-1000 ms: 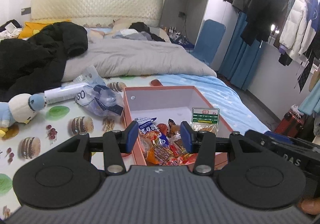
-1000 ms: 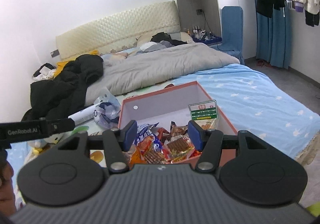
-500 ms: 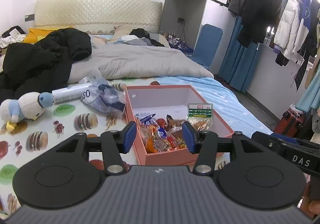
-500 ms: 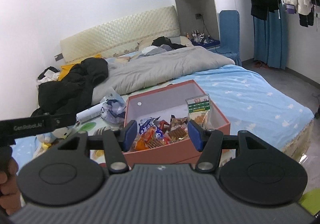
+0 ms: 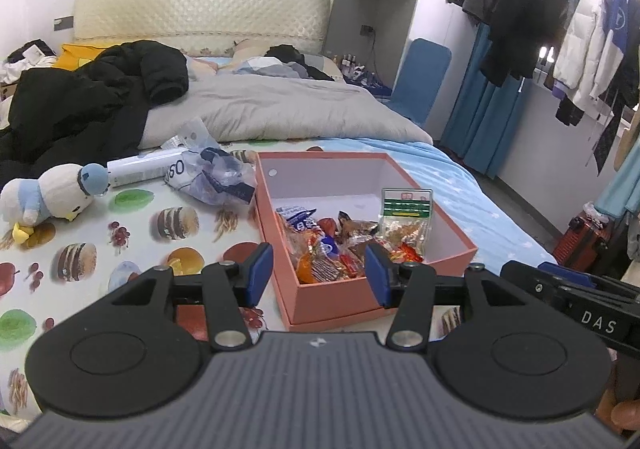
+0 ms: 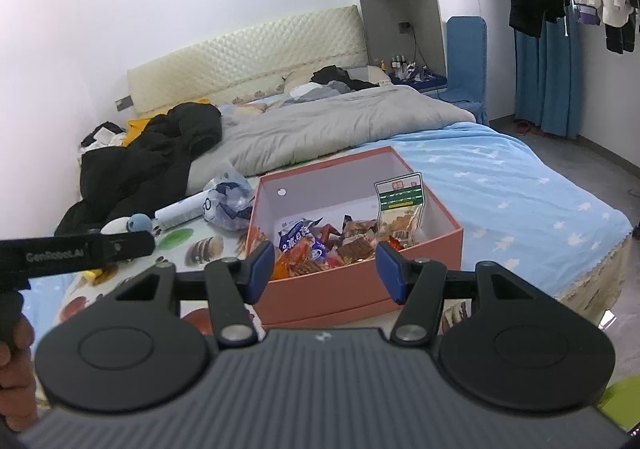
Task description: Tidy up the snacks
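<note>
we hold our left gripper (image 5: 318,275) and right gripper (image 6: 326,271) with jaws apart, gripping nothing. just ahead of both sits the pink box (image 5: 340,297), snack packets (image 5: 340,245) heaped at its near end.

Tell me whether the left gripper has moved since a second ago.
Yes. The left gripper has pulled back from the box, whose near wall now shows fully.
</note>
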`<state>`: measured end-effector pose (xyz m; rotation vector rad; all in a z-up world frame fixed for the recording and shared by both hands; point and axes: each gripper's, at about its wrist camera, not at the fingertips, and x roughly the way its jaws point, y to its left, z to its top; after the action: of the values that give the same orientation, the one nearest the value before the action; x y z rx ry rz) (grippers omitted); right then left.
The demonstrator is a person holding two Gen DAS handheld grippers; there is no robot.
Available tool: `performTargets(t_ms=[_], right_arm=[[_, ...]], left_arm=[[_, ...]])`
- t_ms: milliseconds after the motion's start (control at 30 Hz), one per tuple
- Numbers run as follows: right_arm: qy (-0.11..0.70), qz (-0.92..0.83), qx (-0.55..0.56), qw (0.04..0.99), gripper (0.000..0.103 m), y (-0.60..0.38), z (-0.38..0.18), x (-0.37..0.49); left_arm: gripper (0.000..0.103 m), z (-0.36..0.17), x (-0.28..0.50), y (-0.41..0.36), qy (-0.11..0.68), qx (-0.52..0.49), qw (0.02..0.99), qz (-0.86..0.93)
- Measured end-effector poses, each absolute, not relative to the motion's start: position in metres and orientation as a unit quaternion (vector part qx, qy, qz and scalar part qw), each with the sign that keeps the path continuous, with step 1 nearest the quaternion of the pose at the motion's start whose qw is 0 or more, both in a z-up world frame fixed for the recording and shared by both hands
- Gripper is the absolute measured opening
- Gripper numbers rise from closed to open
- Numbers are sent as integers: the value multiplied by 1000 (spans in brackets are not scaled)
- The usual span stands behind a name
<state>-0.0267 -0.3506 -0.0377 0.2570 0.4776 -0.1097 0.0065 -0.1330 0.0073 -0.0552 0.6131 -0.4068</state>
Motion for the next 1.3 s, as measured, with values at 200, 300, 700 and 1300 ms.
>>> performTargets(t_ms=[200,300,700,1300], right_arm=[[237,-51,115,963,59,-348,-47,-19],[241,-55,115,962,59,-346,-50,-19],[251,-65,120,958,59,-347,-59,-15],[236,-63,95,965,97,-341,-50,-17]], left_arm=[[56,-7,14,-129,306,-33,932,-193],[56,-13,19,-129,314,-34,929,-195],[56,-22,29,-134,322,-29,923,-207],[99,-5,27,-128,309,-26,928,-204]])
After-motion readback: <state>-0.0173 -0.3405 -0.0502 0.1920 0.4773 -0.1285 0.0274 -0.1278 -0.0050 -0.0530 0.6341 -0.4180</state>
